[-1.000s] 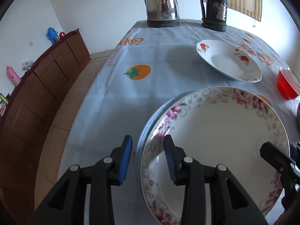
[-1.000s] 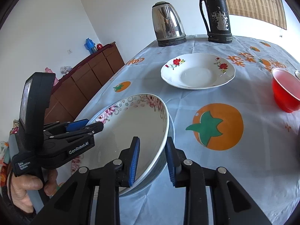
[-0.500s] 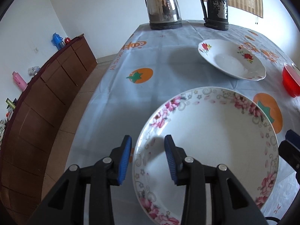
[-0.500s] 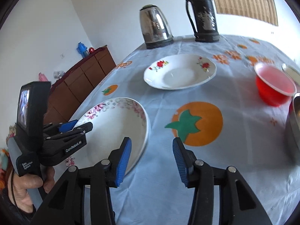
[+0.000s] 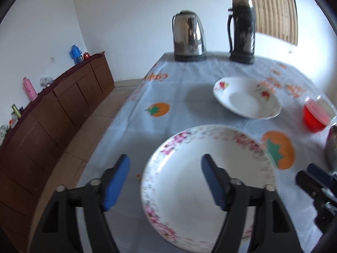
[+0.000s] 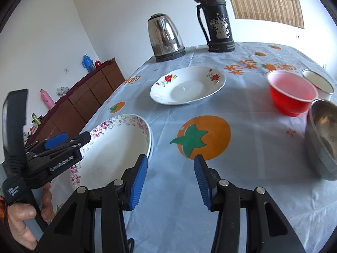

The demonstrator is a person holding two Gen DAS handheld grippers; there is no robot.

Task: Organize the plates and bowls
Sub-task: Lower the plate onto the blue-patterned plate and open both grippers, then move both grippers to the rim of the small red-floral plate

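we see the pink-flowered plate (image 5: 208,187) lying flat on the tablecloth (image 6: 242,189) near its left edge. our left gripper (image 5: 165,181) is spreading its jaws, the plate rim between them but untouched. our right gripper (image 6: 169,179) is released, just right of the plate, nothing between its pads.

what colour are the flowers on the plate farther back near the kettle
Red flowers with green leaves on the white plate, in small sprays on its rim. The right wrist view shows them best.

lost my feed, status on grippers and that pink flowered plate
Left gripper jaws opening, pads clear of pink-flowered plate. Right gripper open, empty. Plate down on tablecloth. Nothing in the way.
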